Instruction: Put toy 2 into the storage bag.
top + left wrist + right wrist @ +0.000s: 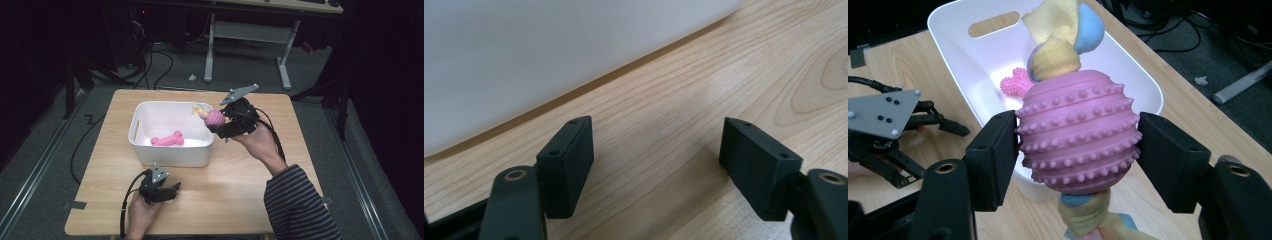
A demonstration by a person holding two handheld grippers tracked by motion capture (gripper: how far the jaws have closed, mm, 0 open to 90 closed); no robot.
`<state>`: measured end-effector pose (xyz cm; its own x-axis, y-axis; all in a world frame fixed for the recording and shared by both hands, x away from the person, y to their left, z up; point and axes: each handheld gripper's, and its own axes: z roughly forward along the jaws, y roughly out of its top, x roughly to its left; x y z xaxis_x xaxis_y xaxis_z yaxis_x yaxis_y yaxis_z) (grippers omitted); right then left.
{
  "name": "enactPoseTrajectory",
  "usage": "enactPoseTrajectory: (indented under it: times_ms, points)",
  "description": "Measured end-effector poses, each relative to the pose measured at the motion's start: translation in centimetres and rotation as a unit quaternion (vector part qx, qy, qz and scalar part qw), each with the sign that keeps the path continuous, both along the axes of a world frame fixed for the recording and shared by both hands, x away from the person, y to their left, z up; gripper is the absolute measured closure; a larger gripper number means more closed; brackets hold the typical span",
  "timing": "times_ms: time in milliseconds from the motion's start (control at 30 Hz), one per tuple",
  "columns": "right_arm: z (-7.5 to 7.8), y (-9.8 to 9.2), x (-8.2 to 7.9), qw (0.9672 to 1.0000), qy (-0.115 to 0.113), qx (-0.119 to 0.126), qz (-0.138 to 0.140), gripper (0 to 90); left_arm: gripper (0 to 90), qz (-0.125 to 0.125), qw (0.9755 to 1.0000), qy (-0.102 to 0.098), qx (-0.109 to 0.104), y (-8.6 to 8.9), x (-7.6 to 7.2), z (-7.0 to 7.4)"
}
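Observation:
A pink studded ball toy strung on a knotted yellow and blue rope is clamped between both pads of my right gripper. In the high view my right gripper holds the ball toy over the right rim of the white bin. A pink bone toy lies on the bin's floor; its end shows as the pink bone toy behind the ball. My left gripper rests on the table in front of the bin, open. My left gripper has bare wood between its jaws.
The white bin wall stands close ahead of the left gripper. The wooden table has bare room to the right of and in front of the bin. A desk frame and cables lie on the floor beyond the table.

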<state>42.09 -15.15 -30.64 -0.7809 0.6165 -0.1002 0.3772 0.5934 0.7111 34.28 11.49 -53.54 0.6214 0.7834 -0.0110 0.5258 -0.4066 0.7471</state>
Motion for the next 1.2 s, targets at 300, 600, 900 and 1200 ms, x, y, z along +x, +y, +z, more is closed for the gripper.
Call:
enactPoseTrajectory:
  times_ms: [300, 600, 900, 1200]
  points:
    - [0.0, 2.3, 1.1, 0.9999, -0.009, -0.002, 0.013, 34.8, 30.1, -0.001, 1.0, 0.001, 0.002, 0.0, 0.0, 0.0]
    - [-0.2, 4.4, 1.9, 0.9996, -0.005, -0.001, 0.029, 34.5, 30.0, -0.001, 1.0, 0.0, 0.001, 0.0, 0.0, 0.0]
    - [-1.3, 5.6, 2.8, 0.9994, 0.005, -0.005, 0.034, 34.2, 30.0, -0.001, 1.0, 0.001, 0.001, 0.0, 0.0, 0.0]
    - [-2.7, 6.6, 3.3, 0.9987, 0.026, -0.003, 0.043, 34.0, 30.0, -0.003, 1.0, 0.002, 0.001, 0.0, 0.0, 0.0]
